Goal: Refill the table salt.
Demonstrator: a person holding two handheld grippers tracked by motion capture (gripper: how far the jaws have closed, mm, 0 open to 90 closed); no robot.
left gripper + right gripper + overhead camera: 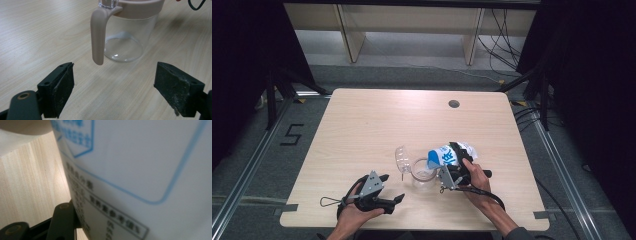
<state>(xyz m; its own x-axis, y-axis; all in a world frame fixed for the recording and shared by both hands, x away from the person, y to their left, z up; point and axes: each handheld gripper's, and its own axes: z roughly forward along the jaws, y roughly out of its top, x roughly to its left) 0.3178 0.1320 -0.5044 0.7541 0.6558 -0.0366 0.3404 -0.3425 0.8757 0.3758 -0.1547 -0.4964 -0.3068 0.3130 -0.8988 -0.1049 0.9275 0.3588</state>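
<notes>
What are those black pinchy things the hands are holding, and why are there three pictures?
They are hand-held tools, each with a two-jawed claw, and a person squeezes them to grab things. One picture is taken from above the wooden table. The other two come from little cameras riding on each tool, looking along its jaws.

The left claw is open and holds nothing. In its own view the jaws stand wide apart, facing a clear jug with a pinkish handle and rim. The jug stands on the table, and its clear lid is flipped open.

The right claw grips a white and blue bag tilted over the jug, as if to pour. Its own camera sits very close to the bag's printed side.
</notes>
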